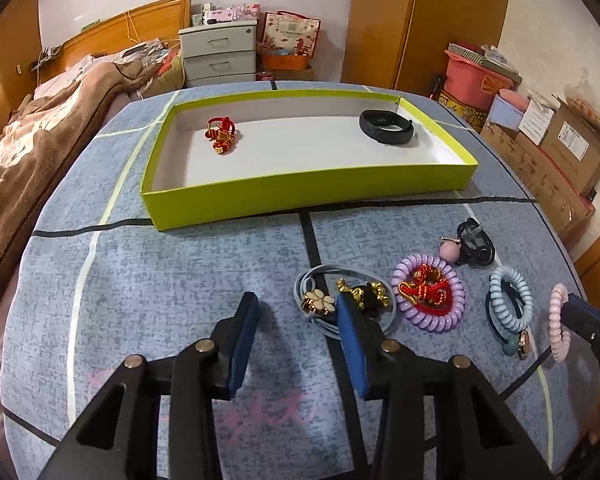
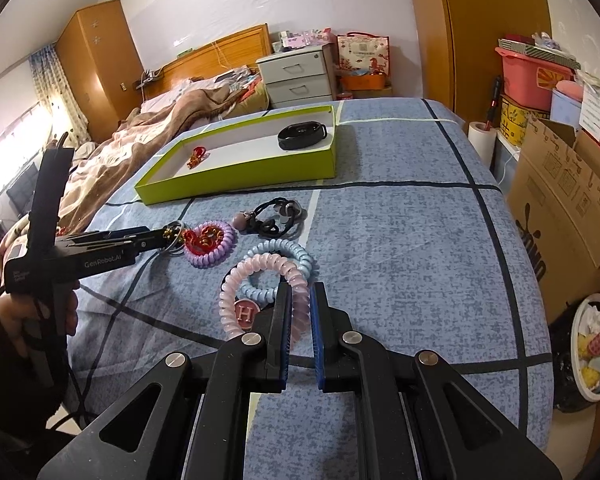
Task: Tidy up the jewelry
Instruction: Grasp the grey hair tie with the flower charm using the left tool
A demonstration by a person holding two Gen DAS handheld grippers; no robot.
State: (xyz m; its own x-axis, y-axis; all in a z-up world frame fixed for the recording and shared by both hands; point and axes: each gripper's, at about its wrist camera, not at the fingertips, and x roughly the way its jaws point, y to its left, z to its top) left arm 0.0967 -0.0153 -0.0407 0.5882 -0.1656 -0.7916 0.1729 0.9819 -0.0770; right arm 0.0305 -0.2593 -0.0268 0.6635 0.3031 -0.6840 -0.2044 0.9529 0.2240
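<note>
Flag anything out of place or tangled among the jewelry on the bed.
Nothing is damaged or spilled. One oddity: a red-and-gold knotted cord lies inside the purple coil hair tie, two pieces nested together. The right claw is shut on the pink coil hair tie.

we hold the left gripper [image 1: 298, 316] with fingers spread; the right gripper [image 2: 300, 300] has fingers nearly closed.

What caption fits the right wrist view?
Right gripper shut on pink coil hair tie on the blue bedspread; green tray beyond holds a black band.
</note>
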